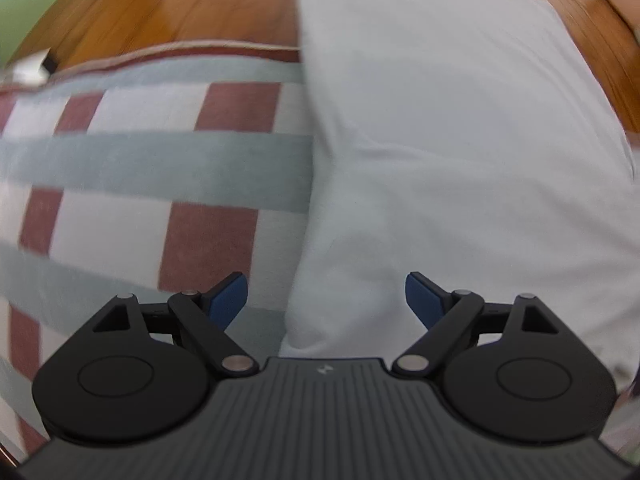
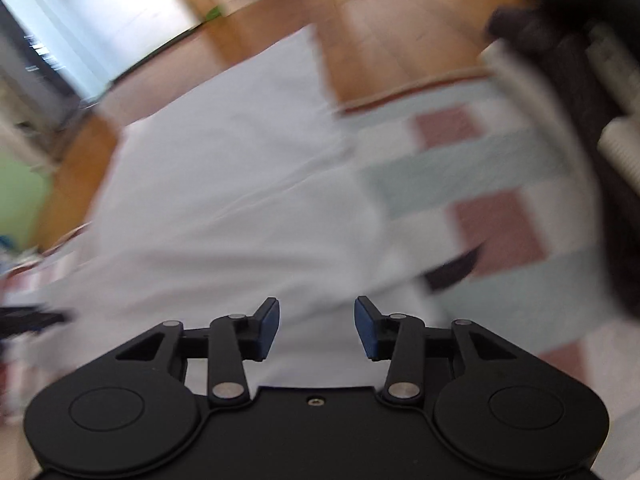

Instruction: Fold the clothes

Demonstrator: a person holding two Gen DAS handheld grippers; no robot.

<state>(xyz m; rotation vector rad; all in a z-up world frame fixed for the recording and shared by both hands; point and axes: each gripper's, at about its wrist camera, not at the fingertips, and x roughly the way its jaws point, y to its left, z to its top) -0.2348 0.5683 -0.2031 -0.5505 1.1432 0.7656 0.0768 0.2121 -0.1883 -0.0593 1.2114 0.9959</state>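
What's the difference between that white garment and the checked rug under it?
The white garment is plain, one pale colour all over; the rug is patterned with grey-green bands and reddish squares on white. The garment shows soft creases and a folded edge; the rug lies flat with a trimmed border. The garment lies partly on the rug and partly on the wooden floor; the rug lies straight on the floor. Both are cloth, spread out flat.

Black claws point(image 1: 326, 298) point(image 2: 317, 328); blue pads; silver pivot pins
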